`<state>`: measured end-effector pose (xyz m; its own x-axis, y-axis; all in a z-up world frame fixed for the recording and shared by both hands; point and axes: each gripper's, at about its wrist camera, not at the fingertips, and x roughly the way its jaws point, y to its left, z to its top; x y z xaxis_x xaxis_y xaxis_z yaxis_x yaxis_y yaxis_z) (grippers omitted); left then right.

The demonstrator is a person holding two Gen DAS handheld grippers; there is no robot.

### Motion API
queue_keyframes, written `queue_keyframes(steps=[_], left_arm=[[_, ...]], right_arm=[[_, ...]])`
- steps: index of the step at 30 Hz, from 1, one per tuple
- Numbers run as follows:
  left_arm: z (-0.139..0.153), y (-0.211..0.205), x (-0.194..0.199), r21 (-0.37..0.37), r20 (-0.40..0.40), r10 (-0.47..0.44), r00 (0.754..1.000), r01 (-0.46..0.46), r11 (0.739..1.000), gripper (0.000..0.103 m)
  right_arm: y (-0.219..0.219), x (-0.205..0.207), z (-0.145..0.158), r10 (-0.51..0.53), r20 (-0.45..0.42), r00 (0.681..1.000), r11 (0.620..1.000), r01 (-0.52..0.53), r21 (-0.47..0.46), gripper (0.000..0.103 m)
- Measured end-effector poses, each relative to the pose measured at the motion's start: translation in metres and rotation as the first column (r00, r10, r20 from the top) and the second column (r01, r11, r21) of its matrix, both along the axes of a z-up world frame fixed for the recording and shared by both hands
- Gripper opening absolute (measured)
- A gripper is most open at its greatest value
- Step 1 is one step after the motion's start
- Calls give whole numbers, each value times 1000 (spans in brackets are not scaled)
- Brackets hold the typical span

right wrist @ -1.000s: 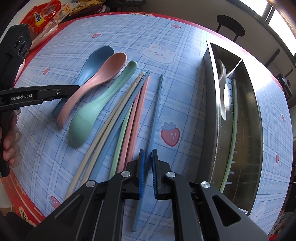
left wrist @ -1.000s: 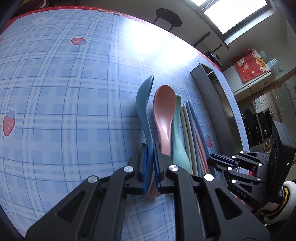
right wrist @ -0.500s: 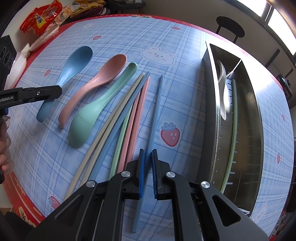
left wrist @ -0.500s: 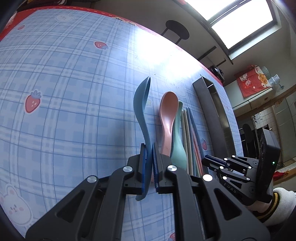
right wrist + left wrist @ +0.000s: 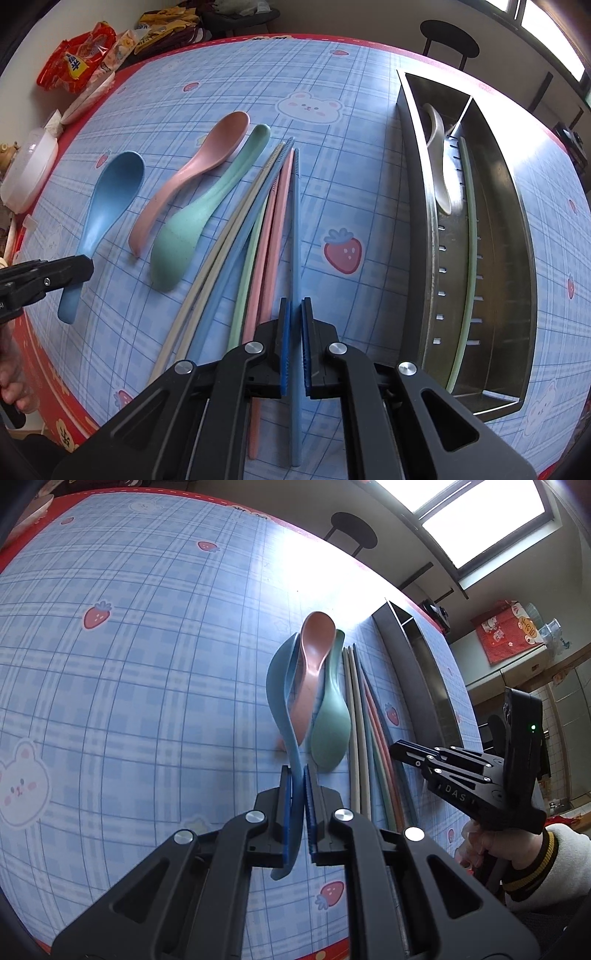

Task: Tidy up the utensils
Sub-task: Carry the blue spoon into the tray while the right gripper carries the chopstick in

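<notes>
My left gripper (image 5: 298, 775) is shut on the handle of the blue spoon (image 5: 280, 686) and holds it above the table; it also shows in the right wrist view (image 5: 107, 199). A pink spoon (image 5: 192, 173) and a green spoon (image 5: 199, 218) lie on the cloth beside several coloured chopsticks (image 5: 258, 236). My right gripper (image 5: 294, 310) is shut on a blue chopstick (image 5: 295, 240) that still rests on the table. The steel utensil tray (image 5: 424, 206) holds a white spoon (image 5: 437, 162) and a green chopstick (image 5: 469, 236).
The table has a blue plaid cloth (image 5: 332, 92) with a red border. Snack packets (image 5: 81, 62) and a white container (image 5: 26, 166) sit at the far left edge. A black stool (image 5: 448, 37) stands beyond the table.
My left gripper has lifted the blue spoon away from the pink spoon and carried it leftward, away from the other utensils. My right gripper stays shut on the blue chopstick.
</notes>
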<state>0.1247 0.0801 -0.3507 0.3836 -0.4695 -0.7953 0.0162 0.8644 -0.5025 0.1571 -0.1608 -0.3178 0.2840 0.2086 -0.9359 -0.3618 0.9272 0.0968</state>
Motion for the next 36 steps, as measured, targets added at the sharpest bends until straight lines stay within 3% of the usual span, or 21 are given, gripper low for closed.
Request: queue_keyframes(steps=[14,21,28,36], left_arm=[[22,-30,-10,49,16,-43,999,42,998,11],[31,-46,-2,75,-2,-79,997,79,994,11],[43,-83,39,5,-17,-110,994,110,994,11],[47,-144,112,-78,-31,-136,990,134,988,11]], right_arm=[[-40,-33,33,-84,41,996,975,73,212,6],[-75,-36,50,-157,87,984,954,129,270,6],[-116,-14,54,-261,92,961,928,224,296,6],[-137,23,46,-293,96,951,933,263,246,6]])
